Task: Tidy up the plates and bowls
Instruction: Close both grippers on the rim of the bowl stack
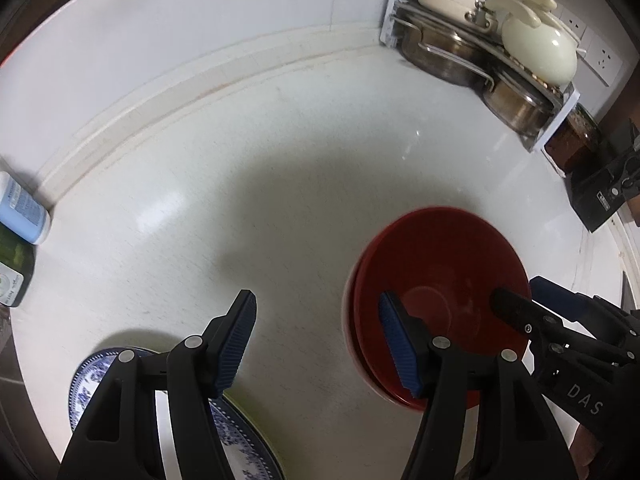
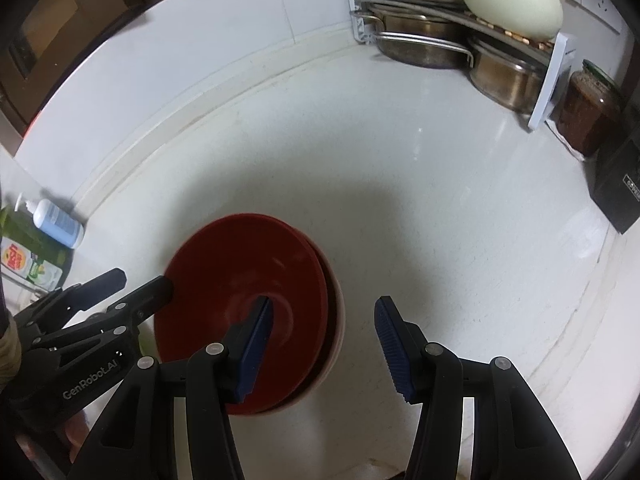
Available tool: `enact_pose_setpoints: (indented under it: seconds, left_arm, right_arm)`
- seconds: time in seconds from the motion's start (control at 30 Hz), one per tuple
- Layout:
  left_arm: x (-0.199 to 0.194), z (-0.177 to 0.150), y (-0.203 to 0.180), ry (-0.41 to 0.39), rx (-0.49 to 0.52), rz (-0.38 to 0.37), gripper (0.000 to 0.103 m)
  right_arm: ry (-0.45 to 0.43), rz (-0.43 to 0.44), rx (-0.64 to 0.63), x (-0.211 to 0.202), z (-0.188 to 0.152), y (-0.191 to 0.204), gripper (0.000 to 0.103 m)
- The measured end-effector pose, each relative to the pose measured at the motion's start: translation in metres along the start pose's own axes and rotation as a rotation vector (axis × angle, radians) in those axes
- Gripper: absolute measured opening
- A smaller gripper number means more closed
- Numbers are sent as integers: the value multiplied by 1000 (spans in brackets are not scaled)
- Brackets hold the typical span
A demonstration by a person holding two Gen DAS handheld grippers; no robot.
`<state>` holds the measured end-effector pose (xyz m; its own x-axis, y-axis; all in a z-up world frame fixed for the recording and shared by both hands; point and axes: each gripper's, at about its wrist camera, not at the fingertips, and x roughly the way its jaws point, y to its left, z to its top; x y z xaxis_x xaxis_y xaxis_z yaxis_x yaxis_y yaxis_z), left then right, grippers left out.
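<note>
A red bowl (image 1: pixel 440 276) (image 2: pixel 240 280) sits nested in a second bowl with a pale outside (image 2: pixel 340 320) on the white counter (image 1: pixel 240 200). Its far rim looks blurred. My left gripper (image 1: pixel 316 298) is open across the bowl's left rim, one finger over the inside and one outside, and neither pad presses the rim. My right gripper (image 2: pixel 324 302) (image 1: pixel 528 296) is open across the opposite rim in the same way. In the right wrist view the left gripper (image 2: pixel 140 280) shows at the bowl's left edge. A blue-and-white patterned plate (image 1: pixel 86 380) lies under the left gripper's outer finger.
A corner rack (image 1: pixel 460 52) (image 2: pixel 440 40) at the back right holds steel pans and cream pots. Beside it stand a dark jar (image 2: pixel 588 112) and a black box (image 2: pixel 616 188). A blue-labelled bottle (image 1: pixel 24 212) and a green bottle (image 1: pixel 12 272) stand by the left wall.
</note>
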<state>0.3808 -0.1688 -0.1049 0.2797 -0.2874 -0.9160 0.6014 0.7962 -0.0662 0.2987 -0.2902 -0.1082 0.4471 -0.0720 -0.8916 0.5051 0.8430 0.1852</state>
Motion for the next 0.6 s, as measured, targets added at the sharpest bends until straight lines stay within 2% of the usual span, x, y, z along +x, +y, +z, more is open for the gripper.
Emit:
enact_pose_setpoints:
  seconds: [0.27, 0.33, 0.6]
  left_arm:
    - [20, -4, -7, 68, -7, -48, 62]
    - [23, -5, -8, 82, -10, -58, 59]
    - [34, -3, -8, 127, -42, -95, 31]
  right_arm:
    - [76, 52, 74, 16, -1, -13, 54]
    - [89, 50, 73, 19, -3, -14, 53]
    - [129, 59, 77, 29, -5, -14, 43]
